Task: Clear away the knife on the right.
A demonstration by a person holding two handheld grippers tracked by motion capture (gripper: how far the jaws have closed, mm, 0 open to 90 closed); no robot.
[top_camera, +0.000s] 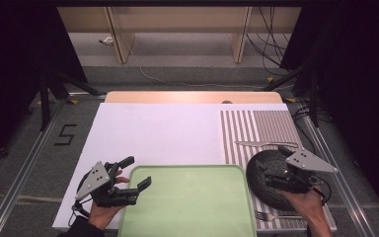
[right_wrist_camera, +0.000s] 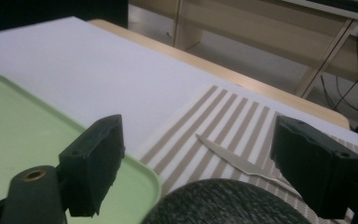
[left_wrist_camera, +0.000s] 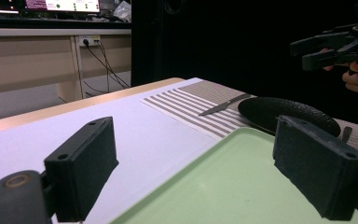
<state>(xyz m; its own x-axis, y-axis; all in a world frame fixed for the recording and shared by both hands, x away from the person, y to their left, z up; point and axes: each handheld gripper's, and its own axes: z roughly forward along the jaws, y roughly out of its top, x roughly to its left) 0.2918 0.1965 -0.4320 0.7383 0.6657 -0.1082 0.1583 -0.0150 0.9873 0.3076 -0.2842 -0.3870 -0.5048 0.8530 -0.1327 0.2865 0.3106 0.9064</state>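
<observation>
— Hovering just above the dark, round, rough-textured plate (top_camera: 271, 177), the right gripper (right_wrist_camera: 200, 163) has its jaws spread wide and nothing between them. Would you take the plate from there?

— Probably, by the rim. The plate sits on the brown-and-white striped placemat (top_camera: 261, 129) at the right of the tabletop (top_camera: 153, 131), just beside the pale green plastic tray (top_camera: 187, 205) with rounded corners. It looks like stoneware or something similar (a guess from the matt, pebbled surface), so I judge it stiff, fairly heavy for a two-jaw pinch, and breakable if dropped.

— So where exactly should it be gripped?

— On the edge nearest the hand, one jaw over the lip and one under it. The rough finish should give the pads some bite, but a plate held by one edge wants to tip, so a deep bite is safer than a fingertip one.

— And the left gripper (left_wrist_camera: 191, 163)?

— Also wide open and empty, held low at the tray's left edge, pointing across it. It could steady the tray.

— Anything in the way?

— A slim silver table knife (right_wrist_camera: 235, 156) lies on the placemat just beyond the plate, and a metal fork (top_camera: 271, 216) lies on the near side. Both are close enough to get nudged.
</observation>
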